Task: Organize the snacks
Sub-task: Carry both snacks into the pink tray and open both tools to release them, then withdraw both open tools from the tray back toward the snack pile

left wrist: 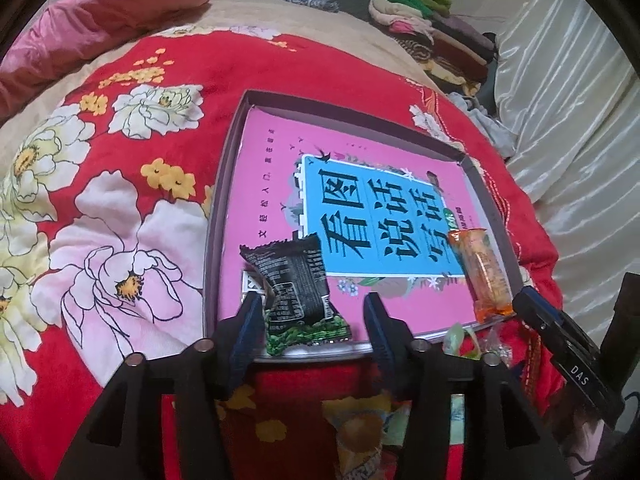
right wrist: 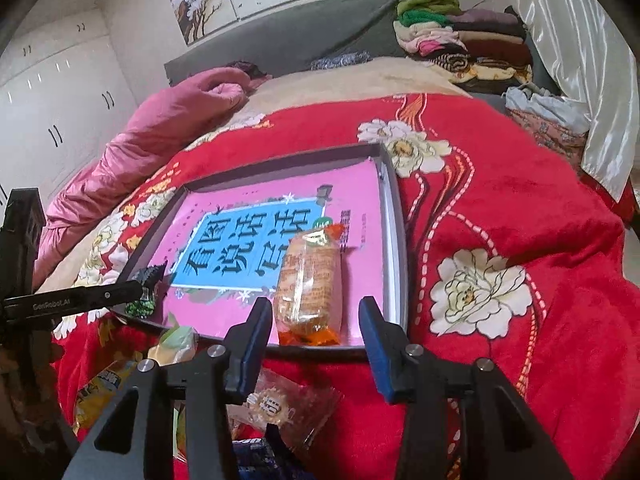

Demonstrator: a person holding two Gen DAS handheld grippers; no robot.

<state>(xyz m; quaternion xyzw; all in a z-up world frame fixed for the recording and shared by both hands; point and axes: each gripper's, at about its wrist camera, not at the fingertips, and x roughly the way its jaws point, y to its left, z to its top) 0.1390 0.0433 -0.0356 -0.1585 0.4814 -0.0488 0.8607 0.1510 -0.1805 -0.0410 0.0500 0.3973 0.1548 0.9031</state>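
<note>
Two snacks [left wrist: 294, 280] [right wrist: 310, 286] lengthwise toward tools.

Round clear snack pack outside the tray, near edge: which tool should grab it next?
Right, probably. The round snack pack lies on the red blanket just under the open right tool. The left tool is open over the black packet in the tray.

The pink book cover [left wrist: 276, 184] lying in the shallow box carries large black characters "看图说话写话" on its blue panel [left wrist: 372, 216]. "DAS" stands on the right claw [left wrist: 576, 376]; "GenRobot.AI" stands on the left claw [right wrist: 76, 300]. Snack wrapper print is too small to read.
</note>
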